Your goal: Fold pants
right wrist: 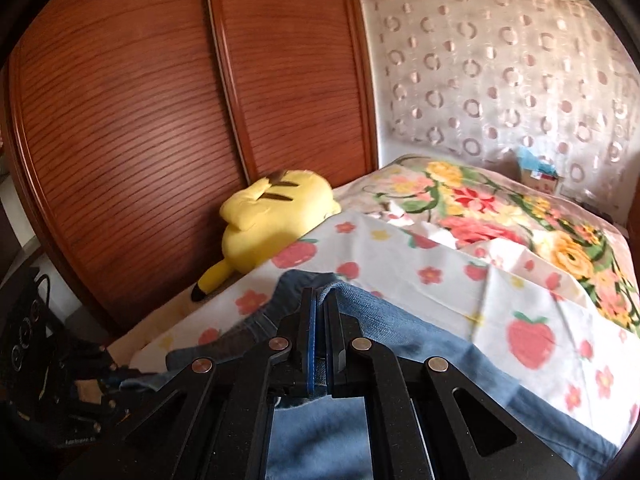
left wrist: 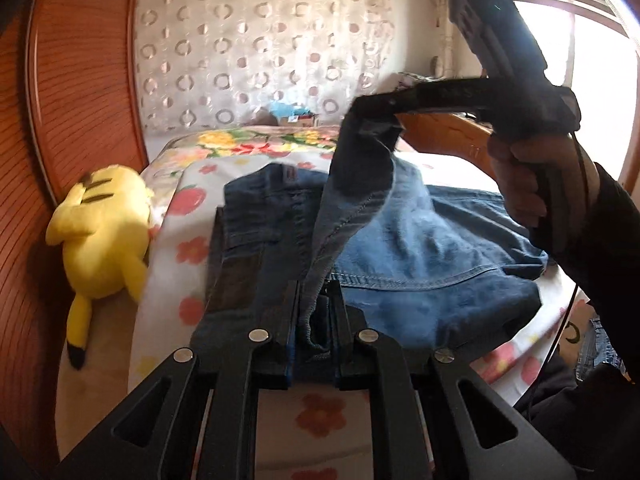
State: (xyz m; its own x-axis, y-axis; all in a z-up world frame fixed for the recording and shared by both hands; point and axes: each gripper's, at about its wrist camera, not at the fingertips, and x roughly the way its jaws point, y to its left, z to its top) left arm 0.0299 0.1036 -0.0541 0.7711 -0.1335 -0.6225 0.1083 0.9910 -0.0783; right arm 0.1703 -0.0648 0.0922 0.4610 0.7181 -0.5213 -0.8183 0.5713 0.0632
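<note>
The blue denim pants [left wrist: 432, 256] lie on the bed, partly folded over themselves. My left gripper [left wrist: 316, 296] is shut on an edge of the pants low in the left wrist view. My right gripper [left wrist: 372, 114] is shut on another part of the same edge and holds it lifted above the bed, so a strip of denim hangs stretched between the two. In the right wrist view my right gripper [right wrist: 320, 300] pinches a fold of the pants [right wrist: 400, 320] between its pads.
The bed carries a white strawberry-print sheet [left wrist: 188, 200] and a floral blanket [right wrist: 500, 204]. A yellow plush toy [left wrist: 100, 224] lies at the bed's left edge against a wooden wardrobe [right wrist: 140, 100]. A patterned curtain [left wrist: 260, 48] hangs behind. A window [left wrist: 600, 80] is at right.
</note>
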